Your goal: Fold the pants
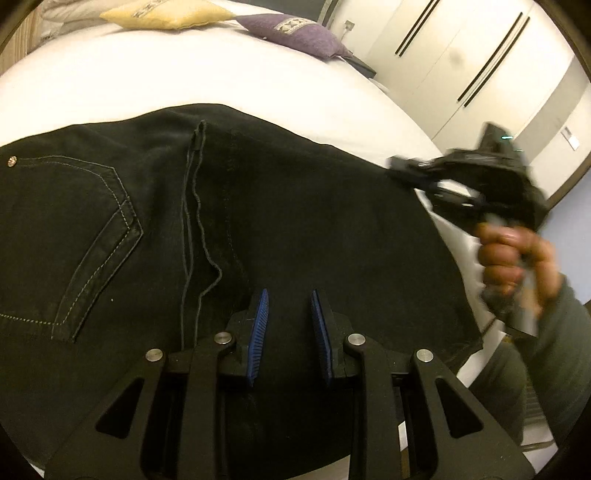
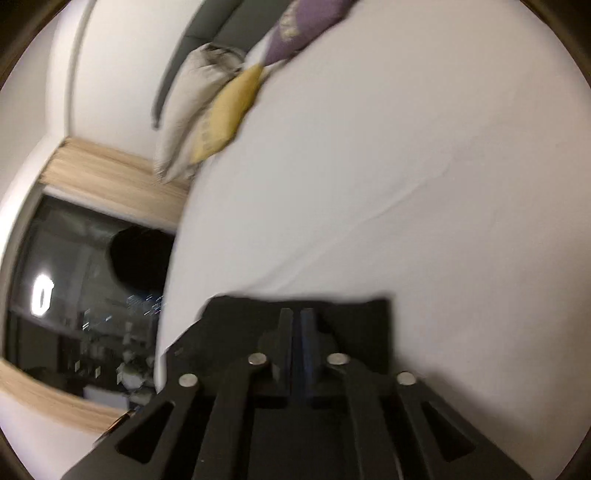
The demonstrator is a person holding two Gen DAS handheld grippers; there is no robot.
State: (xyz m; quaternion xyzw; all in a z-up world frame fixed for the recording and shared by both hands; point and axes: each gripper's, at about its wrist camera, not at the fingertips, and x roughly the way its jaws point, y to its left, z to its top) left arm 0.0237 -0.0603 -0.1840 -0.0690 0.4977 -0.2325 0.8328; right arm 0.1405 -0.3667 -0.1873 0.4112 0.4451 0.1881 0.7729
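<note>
Black pants [image 1: 258, 206] lie spread on the white bed [image 1: 184, 74], with a back pocket at the left and a seam down the middle. My left gripper [image 1: 289, 295] is open just above the pants' near part, its blue pads apart and empty. My right gripper [image 2: 296, 314] is shut on the edge of the pants [image 2: 354, 317] and holds the dark cloth against the sheet. In the left wrist view the right gripper [image 1: 402, 170] reaches the pants' far right edge, held by a hand [image 1: 513, 258].
A yellow cushion [image 1: 166, 14] and a purple cushion [image 1: 295, 33] lie at the head of the bed. White wardrobe doors [image 1: 480, 66] stand at the right. A dark window [image 2: 85, 295] with a wooden frame is beside the bed in the right wrist view.
</note>
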